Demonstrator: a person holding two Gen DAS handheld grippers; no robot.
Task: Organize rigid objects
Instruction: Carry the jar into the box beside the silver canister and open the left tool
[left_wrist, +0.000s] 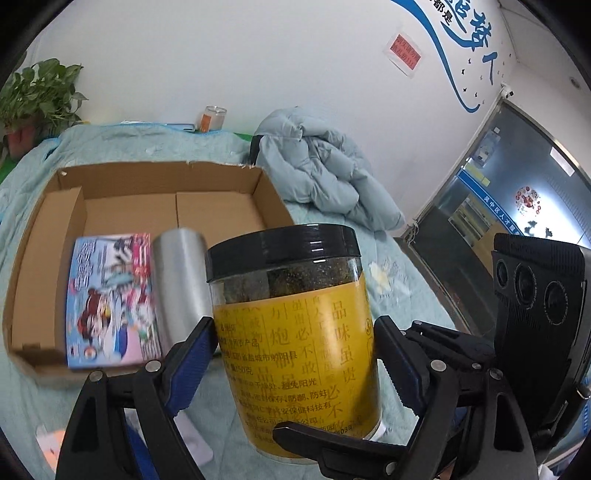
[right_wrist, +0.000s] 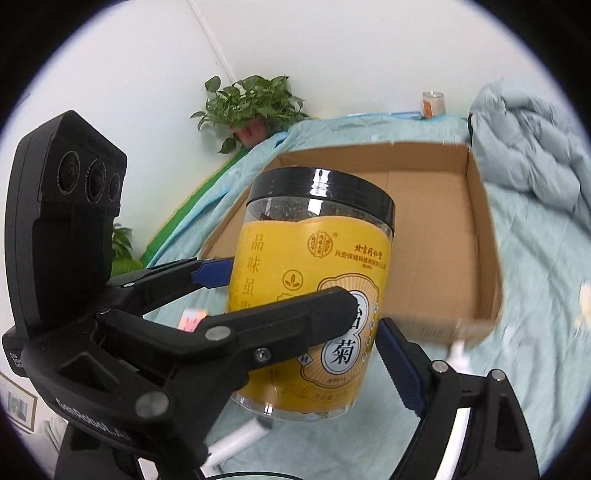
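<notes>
**Ana:** Left wrist view first: where is the jar?

**Ben:** Centre of the frame. The jar (left_wrist: 295, 325) has a black lid and a yellow label, with dark dried matter showing through the clear band under the lid. The left tool (left_wrist: 295, 354) is clamped on it, one blue pad against each side of the label.

**Ana:** And the right tool?

**Ben:** Its black finger crosses the lower middle of that frame in front of the jar's base. In the right wrist view the right tool (right_wrist: 364, 325) grips the same jar (right_wrist: 314, 295) as well: one finger lies across the label at centre, the other blue-padded finger sits against the lower right side. The left tool's blue pad presses the label from the left of that frame.

**Ana:** So both are closed on it?

**Ben:** Yes, both hold it, and it appears lifted clear of the light blue bedding (left_wrist: 413, 295).

**Ana:** What sits behind?

**Ben:** A shallow cardboard box (left_wrist: 44, 236) fills the left half of the left wrist view. Inside it, at lower left, lies a colourful book (left_wrist: 110, 299), with a silver cylinder (left_wrist: 181, 280) just beside it on the right.

**Ana:** Anything else?

**Ben:** A crumpled pale blue jacket (left_wrist: 325, 166) lies at upper centre, right of the box. A potted plant (left_wrist: 37, 96) stands at upper left, and a small glass jar (left_wrist: 213, 118) sits by the wall.
</notes>
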